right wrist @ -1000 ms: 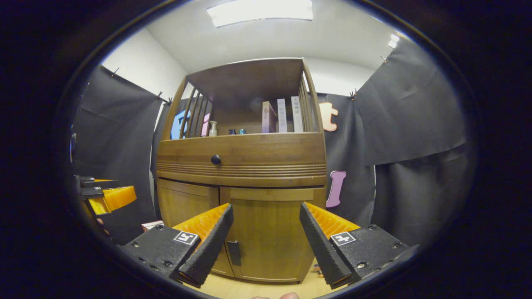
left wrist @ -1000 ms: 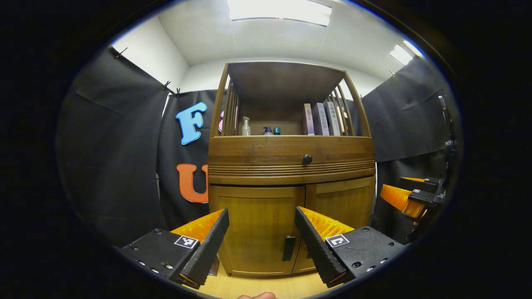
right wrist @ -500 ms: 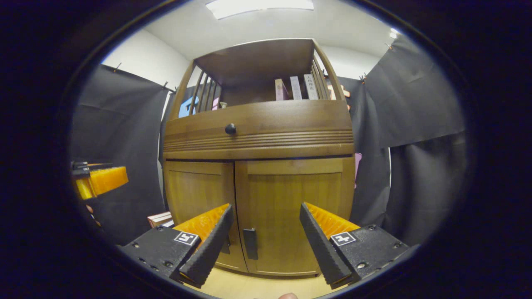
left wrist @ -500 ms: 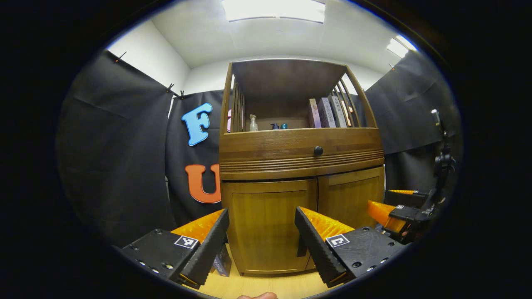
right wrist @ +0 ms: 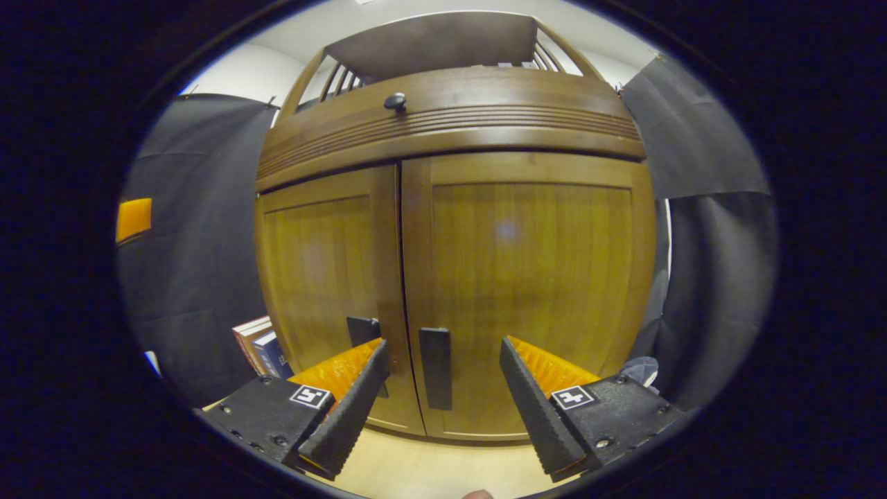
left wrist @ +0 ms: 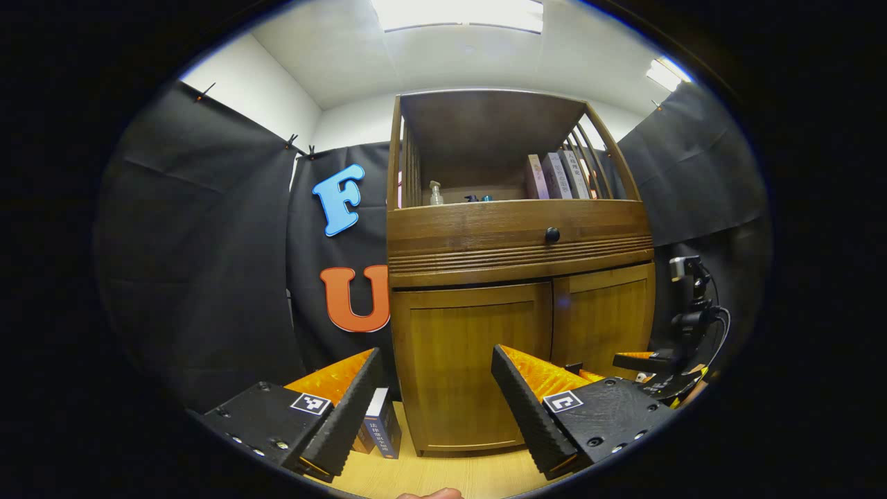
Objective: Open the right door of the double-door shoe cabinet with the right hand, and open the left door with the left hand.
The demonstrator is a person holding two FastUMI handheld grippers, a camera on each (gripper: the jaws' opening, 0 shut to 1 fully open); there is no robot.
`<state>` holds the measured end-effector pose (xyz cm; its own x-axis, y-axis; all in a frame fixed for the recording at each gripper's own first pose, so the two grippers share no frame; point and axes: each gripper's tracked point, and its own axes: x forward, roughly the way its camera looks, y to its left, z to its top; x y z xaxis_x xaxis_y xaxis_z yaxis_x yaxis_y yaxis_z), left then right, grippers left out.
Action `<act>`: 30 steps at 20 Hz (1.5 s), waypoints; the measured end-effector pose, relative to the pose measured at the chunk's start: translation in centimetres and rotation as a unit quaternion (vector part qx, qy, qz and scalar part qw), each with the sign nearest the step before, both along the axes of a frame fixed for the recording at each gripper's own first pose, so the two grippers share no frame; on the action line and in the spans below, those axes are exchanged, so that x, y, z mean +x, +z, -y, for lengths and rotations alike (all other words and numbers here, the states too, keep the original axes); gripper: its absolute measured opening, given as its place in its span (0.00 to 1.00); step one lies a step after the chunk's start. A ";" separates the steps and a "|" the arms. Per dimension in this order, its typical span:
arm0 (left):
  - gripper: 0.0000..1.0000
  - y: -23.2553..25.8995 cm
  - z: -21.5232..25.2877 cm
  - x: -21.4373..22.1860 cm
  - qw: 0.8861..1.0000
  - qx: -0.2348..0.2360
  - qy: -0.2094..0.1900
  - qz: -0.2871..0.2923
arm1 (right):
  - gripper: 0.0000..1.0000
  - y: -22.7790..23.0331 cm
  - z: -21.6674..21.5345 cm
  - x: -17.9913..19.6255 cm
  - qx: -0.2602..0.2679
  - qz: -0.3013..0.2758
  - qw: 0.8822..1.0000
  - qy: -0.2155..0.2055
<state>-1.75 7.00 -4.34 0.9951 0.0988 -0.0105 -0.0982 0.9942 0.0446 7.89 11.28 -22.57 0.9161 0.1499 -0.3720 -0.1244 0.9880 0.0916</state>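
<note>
Both cabinet doors [right wrist: 457, 277] remain closed. The right tool [right wrist: 443, 388], spread wide and empty, nears the right door's handle [right wrist: 436, 367]. The left tool [left wrist: 436, 395], likewise spread and empty, waits farther back.

Books [left wrist: 552, 176] and pump bottle [left wrist: 435, 193] on upper shelf, books on floor [left wrist: 381, 431] beside cabinet

Black cloth [left wrist: 201, 263] hangs on the walls at left and right of the frame, clipped at its upper edge, with white wall [left wrist: 256, 97] above it at upper left. A white ceiling [left wrist: 443, 59] carries bright light panels [left wrist: 457, 14] along the top. Pale wood floor [left wrist: 443, 471] runs across the bottom.
</note>
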 end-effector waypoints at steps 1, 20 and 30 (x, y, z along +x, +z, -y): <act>0.95 -0.1 -0.5 -0.1 1.000 -0.002 0.004 -0.001 | 1.00 -0.6 -0.4 0.4 0.001 -0.003 1.000 0.000; 0.95 -1.8 -2.8 0.1 1.000 -0.007 0.016 -0.019 | 0.37 -6.8 -1.7 5.1 0.014 -0.014 0.998 -0.062; 0.95 -2.3 -0.4 0.6 0.999 -0.016 -0.011 -0.032 | 0.28 -6.3 -1.7 3.6 0.040 -0.025 0.998 -0.039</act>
